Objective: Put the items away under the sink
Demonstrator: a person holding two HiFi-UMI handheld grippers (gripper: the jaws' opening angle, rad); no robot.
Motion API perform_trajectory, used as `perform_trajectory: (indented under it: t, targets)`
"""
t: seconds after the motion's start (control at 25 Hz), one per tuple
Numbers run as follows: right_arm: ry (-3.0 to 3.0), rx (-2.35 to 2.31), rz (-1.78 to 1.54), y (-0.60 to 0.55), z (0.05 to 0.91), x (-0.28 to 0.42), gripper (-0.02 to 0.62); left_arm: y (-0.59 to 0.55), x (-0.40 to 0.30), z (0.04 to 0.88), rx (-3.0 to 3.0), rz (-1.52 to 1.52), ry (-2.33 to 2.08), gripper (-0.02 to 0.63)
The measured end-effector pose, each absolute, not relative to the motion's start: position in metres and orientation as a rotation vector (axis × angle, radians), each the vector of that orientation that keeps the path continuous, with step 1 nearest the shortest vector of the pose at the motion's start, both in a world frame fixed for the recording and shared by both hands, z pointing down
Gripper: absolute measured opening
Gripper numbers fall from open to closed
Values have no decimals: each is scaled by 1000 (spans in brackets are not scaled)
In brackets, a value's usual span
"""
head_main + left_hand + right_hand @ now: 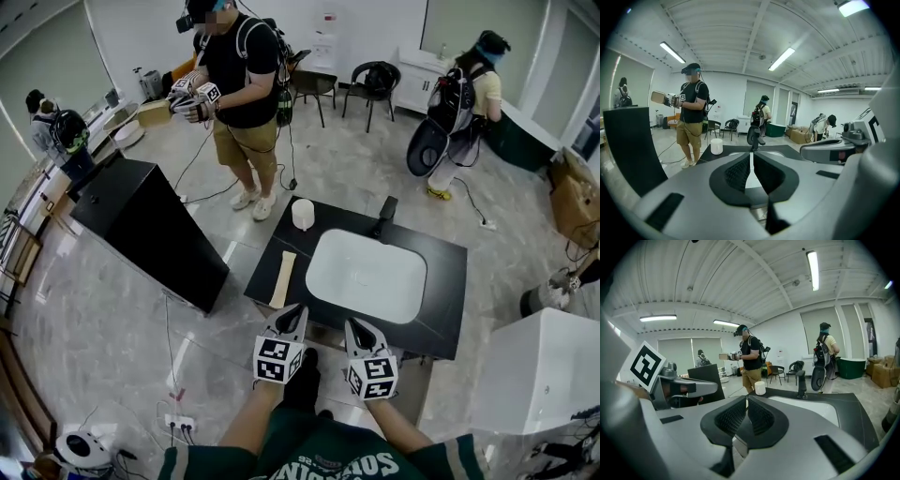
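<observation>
both left gripper [298,311] and right gripper [352,326] fingers pressed together, empty, before sink [366,277]

Counted around the one white sink [366,275]: one black faucet [385,210] behind it, one white cup [303,214] at its far left. One pale wooden strip [282,278] to its left. Two grippers at its near edge, left gripper [296,313] and right gripper [354,326]. Beyond it, two chairs [315,84] [376,79] and four other people [242,66] [464,94] [47,117] [824,127].
</observation>
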State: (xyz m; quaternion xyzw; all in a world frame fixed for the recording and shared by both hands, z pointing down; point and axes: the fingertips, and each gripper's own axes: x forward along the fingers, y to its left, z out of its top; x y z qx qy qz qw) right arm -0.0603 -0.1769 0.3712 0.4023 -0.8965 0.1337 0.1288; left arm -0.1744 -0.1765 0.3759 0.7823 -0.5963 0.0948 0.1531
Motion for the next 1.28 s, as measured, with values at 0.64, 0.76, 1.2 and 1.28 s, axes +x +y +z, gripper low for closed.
perform_trajectory:
  t: [0.64,0.76,1.2,1.28]
  targets:
    - [-2494,1275,442,-355,386,-130,43,-387,-265,424,2141,281,-1715,192]
    - [-2482,1279,439,-376,392,-137,43,-412,-278,435,2124,293,-1748,222]
    - [-2461,1243,414,-411,402,-165,44,-482,-300,466,2125,342,-1746,348]
    - [-2453,1237,427,-415,406,-169,44,-493,-300,468,2132,367,-1727,353]
